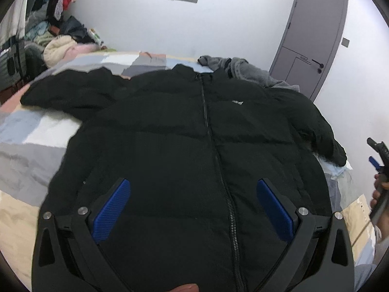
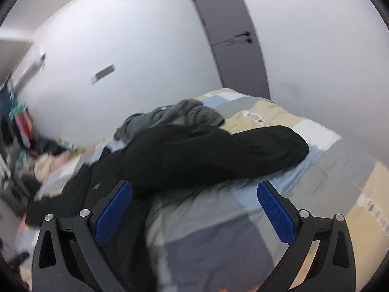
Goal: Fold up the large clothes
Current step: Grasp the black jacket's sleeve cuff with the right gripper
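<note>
Across the patchwork bed (image 1: 29,150) a black puffer jacket (image 1: 170,133) is spread face up, zipped, both sleeves laid outward; no fold is seen yet, so the whole task is judged left. The left gripper (image 1: 193,206) is held over its hem and the right gripper (image 2: 194,209) beside one sleeve (image 2: 243,146), both jaws wide and empty.

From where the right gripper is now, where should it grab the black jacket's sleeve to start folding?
Probably the cuff end of the right sleeve, coming in from the bed's edge side. It lies stretched outward on the patchwork bedspread, its tip free, and the open right gripper already faces it.
</note>
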The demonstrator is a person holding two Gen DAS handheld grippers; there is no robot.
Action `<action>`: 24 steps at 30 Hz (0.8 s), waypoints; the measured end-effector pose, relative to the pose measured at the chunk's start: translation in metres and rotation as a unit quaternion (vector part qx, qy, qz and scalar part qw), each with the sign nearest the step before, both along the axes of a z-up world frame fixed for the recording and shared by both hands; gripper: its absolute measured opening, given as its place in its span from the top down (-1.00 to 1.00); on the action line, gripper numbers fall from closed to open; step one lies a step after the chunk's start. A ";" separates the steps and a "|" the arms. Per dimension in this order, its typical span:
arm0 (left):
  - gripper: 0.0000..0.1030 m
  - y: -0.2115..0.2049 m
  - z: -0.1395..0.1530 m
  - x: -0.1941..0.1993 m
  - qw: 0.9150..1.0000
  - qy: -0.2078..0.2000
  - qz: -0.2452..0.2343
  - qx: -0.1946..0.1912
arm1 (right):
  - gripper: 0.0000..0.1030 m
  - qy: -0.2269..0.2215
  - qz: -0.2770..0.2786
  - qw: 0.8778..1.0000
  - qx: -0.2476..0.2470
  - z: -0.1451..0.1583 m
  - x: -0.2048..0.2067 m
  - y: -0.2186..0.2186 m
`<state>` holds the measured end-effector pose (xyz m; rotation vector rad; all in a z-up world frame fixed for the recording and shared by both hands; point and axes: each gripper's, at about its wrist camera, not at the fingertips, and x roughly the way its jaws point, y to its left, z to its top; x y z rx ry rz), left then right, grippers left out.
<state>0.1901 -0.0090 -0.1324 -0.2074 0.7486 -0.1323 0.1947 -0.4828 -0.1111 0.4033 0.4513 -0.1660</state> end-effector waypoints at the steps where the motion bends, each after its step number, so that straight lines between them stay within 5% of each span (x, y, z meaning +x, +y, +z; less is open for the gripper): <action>1: -1.00 -0.001 -0.004 0.002 1.000 0.005 0.002 0.000 | -1.00 -0.001 -0.004 1.000 0.008 -0.008 0.008 -0.014; 7: -1.00 -0.010 -0.021 0.011 1.000 0.011 -0.001 0.021 | -1.00 0.029 -0.048 0.991 0.122 -0.075 0.053 -0.093; 14: -1.00 -0.017 -0.038 0.024 0.999 0.013 -0.007 0.033 | -0.96 0.014 -0.123 0.953 0.276 -0.144 0.082 -0.171; 19: -1.00 -0.021 -0.046 0.034 0.999 0.017 -0.002 0.037 | -0.93 -0.029 -0.158 0.940 0.300 -0.155 0.102 -0.205; 21: -1.00 -0.023 -0.048 0.035 0.999 0.016 0.000 0.042 | -0.72 -0.038 -0.168 0.938 0.300 -0.154 0.111 -0.217; 23: -1.00 -0.025 -0.049 0.037 0.999 0.015 0.001 0.047 | -0.20 -0.039 -0.166 0.938 0.303 -0.156 0.120 -0.226; 24: -1.00 -0.026 -0.050 0.038 0.999 0.015 0.002 0.051 | -0.13 -0.032 -0.165 0.937 0.307 -0.158 0.127 -0.232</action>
